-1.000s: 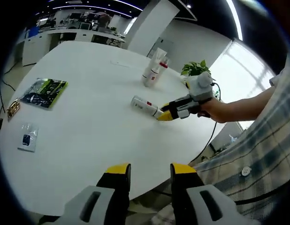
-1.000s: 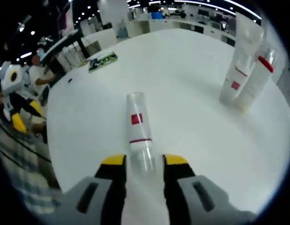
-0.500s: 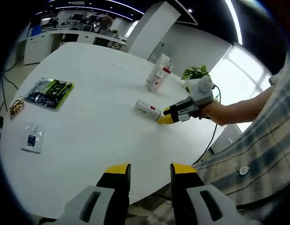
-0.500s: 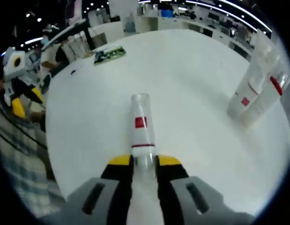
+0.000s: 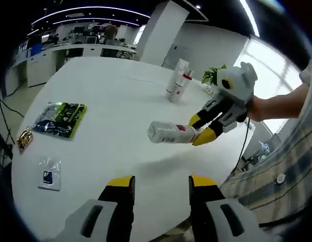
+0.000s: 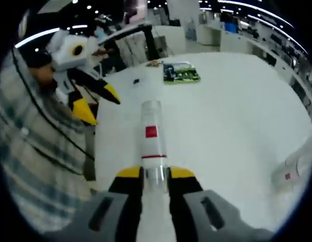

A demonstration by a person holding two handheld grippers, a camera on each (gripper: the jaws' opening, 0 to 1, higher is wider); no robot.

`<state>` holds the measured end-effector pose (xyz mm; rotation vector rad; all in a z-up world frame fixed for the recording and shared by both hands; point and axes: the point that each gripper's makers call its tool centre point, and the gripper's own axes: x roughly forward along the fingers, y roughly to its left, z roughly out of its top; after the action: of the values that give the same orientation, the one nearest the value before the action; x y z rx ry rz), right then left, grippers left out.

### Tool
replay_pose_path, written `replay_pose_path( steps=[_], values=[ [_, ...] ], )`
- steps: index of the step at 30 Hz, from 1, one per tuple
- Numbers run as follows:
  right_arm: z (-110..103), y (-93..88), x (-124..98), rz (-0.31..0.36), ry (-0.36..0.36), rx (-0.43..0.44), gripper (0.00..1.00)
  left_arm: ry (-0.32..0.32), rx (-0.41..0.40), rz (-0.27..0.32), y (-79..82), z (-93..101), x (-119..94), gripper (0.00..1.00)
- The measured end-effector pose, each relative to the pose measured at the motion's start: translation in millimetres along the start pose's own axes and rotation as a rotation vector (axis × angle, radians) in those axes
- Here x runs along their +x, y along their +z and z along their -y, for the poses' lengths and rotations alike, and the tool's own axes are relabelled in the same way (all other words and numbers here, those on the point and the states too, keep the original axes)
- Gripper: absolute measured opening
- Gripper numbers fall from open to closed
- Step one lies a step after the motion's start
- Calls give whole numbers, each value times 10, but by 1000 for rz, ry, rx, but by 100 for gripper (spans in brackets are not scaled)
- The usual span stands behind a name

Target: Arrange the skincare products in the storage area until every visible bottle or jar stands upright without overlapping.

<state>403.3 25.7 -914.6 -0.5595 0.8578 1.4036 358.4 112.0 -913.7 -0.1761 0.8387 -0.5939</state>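
The right gripper (image 6: 154,174) has its fingers (image 6: 128,174) clamped on the clear cap end of a white bottle with a red label (image 6: 151,136), holding it horizontal and clear of the white tabletop (image 5: 100,131). In the left gripper view, that bottle (image 5: 171,133) hangs in the air near the tabletop's edge. The left gripper (image 5: 161,184) is empty, fingers spread wide, hovering apart. Two upright bottles (image 5: 178,85) stand together at the far side. The step in hand appears to be righting the lifted bottle; the next move calls for rotating it vertical and setting it down beside, not touching, the upright pair.
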Motion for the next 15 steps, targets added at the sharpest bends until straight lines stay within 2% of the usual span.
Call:
replay_pose_path(
  steps=[2,4,5,10,13,15],
  values=[
    [-74,71,-2,-23,31,-61,17,-6,-4,-1,15,24,8,49],
    [-133,129,-4,-35,54,-108,17,-19,-57,11,33,35,26,57],
    [-185,168,-8,-41,78,-135,17,-17,-46,10,28,21,21,58],
    [-326,207,-36,-94,150,-250,17,18,-7,-20,-44,-68,-9,61],
    [-440,247,-61,-107,204,-287,17,-30,-56,19,22,5,-26,61],
    [-492,287,-66,-108,225,-299,17,-39,-13,12,28,63,-16,60]
  ],
)
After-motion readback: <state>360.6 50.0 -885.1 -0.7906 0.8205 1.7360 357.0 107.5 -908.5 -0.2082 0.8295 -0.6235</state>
